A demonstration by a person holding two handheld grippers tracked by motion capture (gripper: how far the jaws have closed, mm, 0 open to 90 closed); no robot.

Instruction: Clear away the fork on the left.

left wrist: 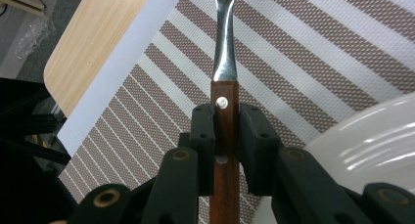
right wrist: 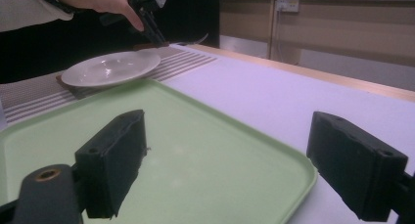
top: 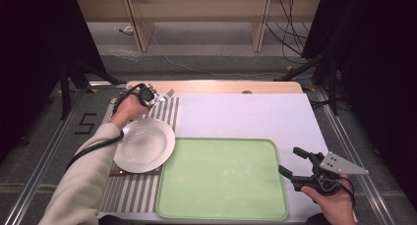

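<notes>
A fork (left wrist: 225, 53) with a brown wooden handle and a metal neck is gripped by my left gripper (left wrist: 226, 131). The pads (left wrist: 203, 136) press on both sides of the handle. In the high view this gripper (top: 147, 95) is at the far left of the table, over the striped placemat (top: 167, 112), with the fork's tines (top: 170, 92) pointing away to the right. A white plate (top: 144, 145) lies on the placemat just in front of it. My right gripper (top: 289, 159) stands open at the near right, by the green tray (top: 221, 178), nothing between its jaws (right wrist: 225, 160).
The green tray (right wrist: 195, 136) sits on a white mat (top: 246, 114) that covers most of the wooden table. A brown piece (top: 115, 172) sticks out from under the plate's near edge. Cables and stands lie on the floor beyond the table.
</notes>
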